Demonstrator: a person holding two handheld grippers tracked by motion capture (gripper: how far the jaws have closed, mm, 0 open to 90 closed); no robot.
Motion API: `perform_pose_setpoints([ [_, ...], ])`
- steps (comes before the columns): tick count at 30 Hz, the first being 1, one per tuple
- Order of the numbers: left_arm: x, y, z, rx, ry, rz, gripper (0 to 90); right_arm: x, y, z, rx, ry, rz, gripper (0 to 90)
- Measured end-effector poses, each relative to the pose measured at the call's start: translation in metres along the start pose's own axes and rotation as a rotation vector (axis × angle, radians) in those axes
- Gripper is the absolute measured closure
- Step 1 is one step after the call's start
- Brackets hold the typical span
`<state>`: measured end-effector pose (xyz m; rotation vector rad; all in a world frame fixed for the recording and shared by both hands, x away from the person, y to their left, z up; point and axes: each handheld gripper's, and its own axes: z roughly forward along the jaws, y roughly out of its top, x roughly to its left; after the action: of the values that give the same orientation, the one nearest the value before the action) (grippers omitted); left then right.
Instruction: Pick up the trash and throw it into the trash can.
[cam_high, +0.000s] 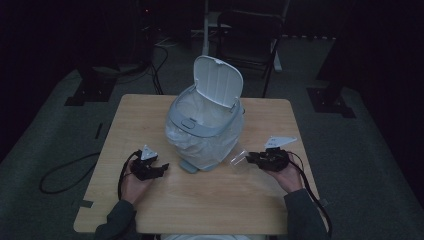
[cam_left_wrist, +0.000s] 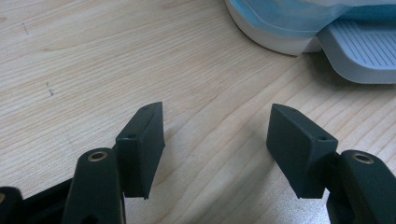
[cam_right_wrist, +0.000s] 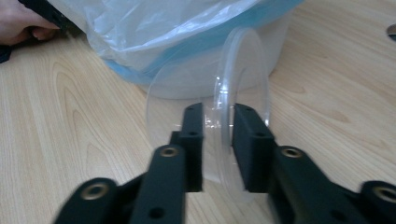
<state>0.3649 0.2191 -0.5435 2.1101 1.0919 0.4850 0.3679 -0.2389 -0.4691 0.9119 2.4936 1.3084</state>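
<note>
Two grippers flank the pedal bin (cam_high: 205, 125), lid (cam_high: 218, 80) tipped up and open at its rear. High view: right gripper (cam_high: 252, 158) just right of the bin's base, pinching a clear plastic lid (cam_high: 239, 157) that juts toward the bin; mouth lies up and left of it. Left gripper (cam_high: 159, 168) sits left of the bin's pedal (cam_high: 188, 166), carrying nothing.

Left gripper view: jaws spread wide over bare table (cam_left_wrist: 93, 56); bin base (cam_left_wrist: 275, 32) and pedal (cam_left_wrist: 359, 51) ahead to the right.

Right gripper view: jaws narrow, clamped on the clear plastic lid (cam_right_wrist: 245, 93), held on edge, long axis upright; bin liner (cam_right_wrist: 159, 28) just beyond. Right arm is nearer the drop
</note>
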Motion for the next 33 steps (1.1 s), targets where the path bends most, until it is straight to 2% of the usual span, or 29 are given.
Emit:
perform_pose_setpoints([
  [5,0.0,0.0,0.0,0.0,-0.001,-0.001,38.0,-0.001,-0.001,-0.003,0.006,-0.001,-0.007,81.6],
  [6,0.001,0.0,0.0,-0.002,-0.004,-0.007,38.1,0.0,-0.001,-0.004,0.025,-0.012,-0.027,83.0],
  [7,0.001,0.0,0.0,-0.002,-0.004,-0.007,38.1,0.0,-0.001,-0.004,0.025,-0.012,-0.027,83.0],
  [15,0.0,0.0,0.0,0.001,0.001,0.0,37.3,-0.006,-0.003,-0.013,0.024,-0.046,-0.004,83.2],
  [21,0.0,0.0,0.0,0.001,0.001,0.0,36.8,-0.009,-0.004,-0.018,0.025,-0.054,0.006,83.3],
  [25,0.0,0.0,0.0,0.002,0.0,0.001,36.4,-0.013,-0.005,-0.028,0.008,-0.071,0.024,83.3],
  [33,0.0,0.0,0.001,0.002,0.0,0.002,35.9,-0.013,-0.004,-0.036,0.0,-0.096,0.02,83.2],
])
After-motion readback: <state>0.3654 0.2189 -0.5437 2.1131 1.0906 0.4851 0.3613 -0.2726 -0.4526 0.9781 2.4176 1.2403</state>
